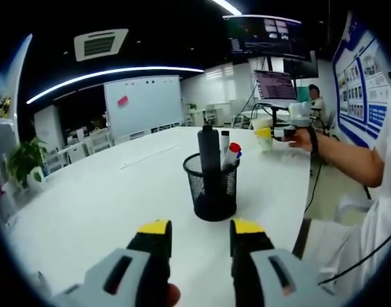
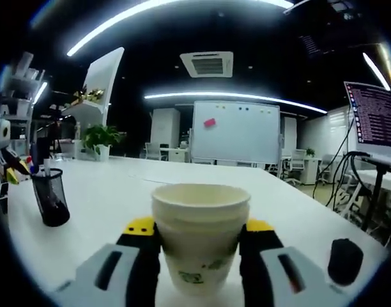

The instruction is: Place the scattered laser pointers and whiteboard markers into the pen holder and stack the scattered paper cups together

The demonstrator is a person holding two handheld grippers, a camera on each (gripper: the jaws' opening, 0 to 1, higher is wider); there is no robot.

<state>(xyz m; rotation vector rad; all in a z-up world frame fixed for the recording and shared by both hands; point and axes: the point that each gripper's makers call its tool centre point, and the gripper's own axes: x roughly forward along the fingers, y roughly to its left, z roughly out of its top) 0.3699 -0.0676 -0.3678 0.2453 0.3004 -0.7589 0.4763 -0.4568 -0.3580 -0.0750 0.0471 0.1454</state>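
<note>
A black mesh pen holder stands on the white table, holding a black laser pointer and whiteboard markers. My left gripper is just short of it, open, with nothing between its yellow-tipped jaws. Far right in the left gripper view, my right gripper holds paper cups above the table's far side. In the right gripper view the stacked paper cups sit upright between the jaws of my right gripper, which is shut on them. The pen holder stands at far left.
A person's arm reaches in from the right. A black mouse-like object lies on the table at the right. A whiteboard, chairs, a potted plant and monitors stand beyond the table.
</note>
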